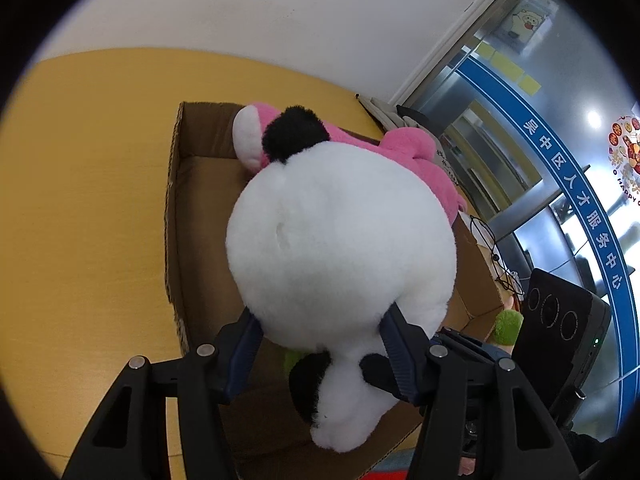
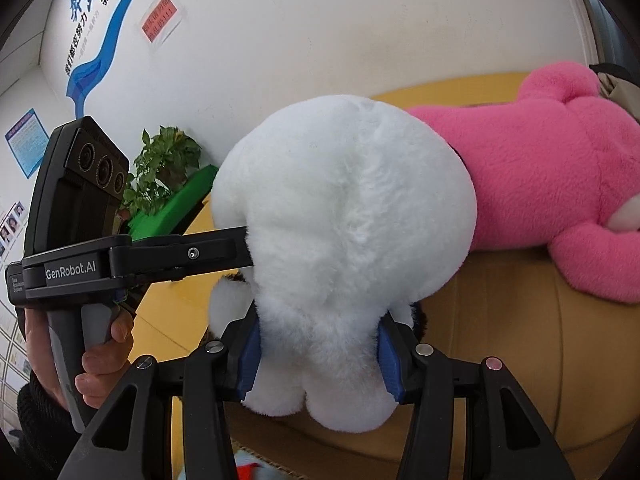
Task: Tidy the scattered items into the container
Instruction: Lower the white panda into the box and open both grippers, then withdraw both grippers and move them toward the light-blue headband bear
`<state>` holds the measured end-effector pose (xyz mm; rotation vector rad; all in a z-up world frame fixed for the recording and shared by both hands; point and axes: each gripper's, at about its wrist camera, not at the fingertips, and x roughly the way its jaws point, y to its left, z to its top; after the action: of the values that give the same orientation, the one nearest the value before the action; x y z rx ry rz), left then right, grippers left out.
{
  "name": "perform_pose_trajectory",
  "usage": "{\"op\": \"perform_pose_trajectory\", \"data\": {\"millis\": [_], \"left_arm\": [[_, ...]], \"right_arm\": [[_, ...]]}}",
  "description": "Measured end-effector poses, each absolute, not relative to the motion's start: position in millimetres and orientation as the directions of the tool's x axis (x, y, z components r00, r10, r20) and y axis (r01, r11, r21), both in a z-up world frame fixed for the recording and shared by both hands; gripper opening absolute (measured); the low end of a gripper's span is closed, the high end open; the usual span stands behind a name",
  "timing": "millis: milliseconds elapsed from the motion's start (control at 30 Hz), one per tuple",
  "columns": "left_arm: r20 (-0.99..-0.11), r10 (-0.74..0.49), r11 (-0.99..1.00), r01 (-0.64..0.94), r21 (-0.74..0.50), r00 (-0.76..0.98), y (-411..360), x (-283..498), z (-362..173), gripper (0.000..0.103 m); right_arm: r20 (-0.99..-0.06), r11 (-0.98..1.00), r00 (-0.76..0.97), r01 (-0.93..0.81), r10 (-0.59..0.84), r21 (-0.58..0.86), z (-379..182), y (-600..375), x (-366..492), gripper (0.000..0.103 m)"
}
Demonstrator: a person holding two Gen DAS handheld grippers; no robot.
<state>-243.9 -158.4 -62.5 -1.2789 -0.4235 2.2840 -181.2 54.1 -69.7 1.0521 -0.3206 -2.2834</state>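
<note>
- The left gripper (image 1: 320, 344) is closed partway onto the panda plush (image 1: 340, 240); its blue pads (image 1: 394, 348) press into the white fur on either side of the toy's lower body, with a black limb showing just below the grip.
- The right gripper (image 2: 318, 354) is likewise clamped on the panda plush (image 2: 344, 220), its pads (image 2: 250, 354) sunk into the fur at the narrow lower end, so both tools share the load.
- In the right wrist view, the left gripper's finger (image 2: 192, 256) enters from the left and meets the plush at its side, roughly crosswise to the right gripper's own line.
- From either tool the plush bulges forward and upward, its long axis running away from the fingers along each camera's forward line; the round white bulk hides most of what lies ahead.
- The cardboard box (image 1: 176, 208) lies directly beneath and ahead of the panda. The toy appears suspended above the box floor, not resting on it, though contact under the fur cannot be confirmed.
- A pink plush (image 2: 540, 184) already sprawls across the far part of the box, touching or just beside the panda's far side.
- The open floor shows on the box's left side in the left wrist view, so the lowering probably has to favour that side, away from the pink toy.
- Neither arm looks clearly nearer the box; both hold at the same end.
</note>
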Motion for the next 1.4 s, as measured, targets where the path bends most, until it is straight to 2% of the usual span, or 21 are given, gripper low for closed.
{"op": "perform_pose_trajectory", "data": {"millis": [233, 333, 433, 500, 567, 600, 633, 700, 767, 900, 1100, 1400], "left_arm": [[-0.737, 0.52, -0.853, -0.214, -0.477, -0.432, -169, -225, -86, 0.056], [-0.723, 0.512, -0.855, -0.195, -0.48, -0.464, -175, -217, -80, 0.053], [-0.733, 0.449, -0.89, -0.181, -0.418, -0.511, -174, -204, -72, 0.057], [-0.723, 0.436, -0.895, -0.18, -0.407, -0.535, -173, -191, -64, 0.057], [-0.707, 0.428, -0.899, -0.185, -0.397, -0.563, -170, -176, -53, 0.057], [-0.69, 0.43, -0.898, -0.193, -0.396, -0.582, -168, -165, -45, 0.058], [-0.675, 0.432, -0.896, -0.201, -0.396, -0.598, -167, -156, -37, 0.06], [-0.642, 0.414, -0.903, -0.205, -0.377, -0.645, -160, -135, -17, 0.075], [-0.624, 0.376, -0.92, -0.198, -0.338, -0.685, -151, -115, -2, 0.079], [-0.59, 0.342, -0.937, -0.221, -0.27, -0.732, -118, -79, 19, 0.079], [-0.569, 0.341, -0.939, -0.243, -0.243, -0.748, -69, -46, 20, 0.079], [-0.57, 0.362, -0.932, -0.279, -0.231, -0.738, -22, -23, 17, 0.079]], "right_arm": [[-0.692, -0.791, -0.395, 0.4, -0.605, 0.463, -98, 44, -192, 0.055], [-0.701, -0.779, -0.362, 0.42, -0.615, 0.466, -96, 44, -196, 0.068], [-0.695, -0.76, -0.337, 0.436, -0.635, 0.483, -93, 54, -197, 0.083], [-0.687, -0.76, -0.355, 0.451, -0.634, 0.468, -86, 66, -193, 0.085], [-0.685, -0.774, -0.389, 0.46, -0.616, 0.435, -75, 84, -186, 0.096], [-0.68, -0.788, -0.421, 0.457, -0.6, 0.413, -68, 95, -182, 0.096], [-0.673, -0.806, -0.463, 0.457, -0.576, 0.376, -59, 108, -175, 0.098], [-0.671, -0.842, -0.529, 0.45, -0.52, 0.297, -44, 128, -164, 0.103], [-0.668, -0.878, -0.59, 0.426, -0.454, 0.22, -32, 144, -153, 0.103], [-0.665, -0.91, -0.65, 0.4, -0.368, 0.113, -10, 160, -138, 0.103], [-0.636, -0.93, -0.7, 0.36, -0.325, 0.079, 11, 160, -104, 0.103], [-0.612, -0.943, -0.735, 0.327, -0.293, 0.059, 5, 192, -66, 0.103]]}}
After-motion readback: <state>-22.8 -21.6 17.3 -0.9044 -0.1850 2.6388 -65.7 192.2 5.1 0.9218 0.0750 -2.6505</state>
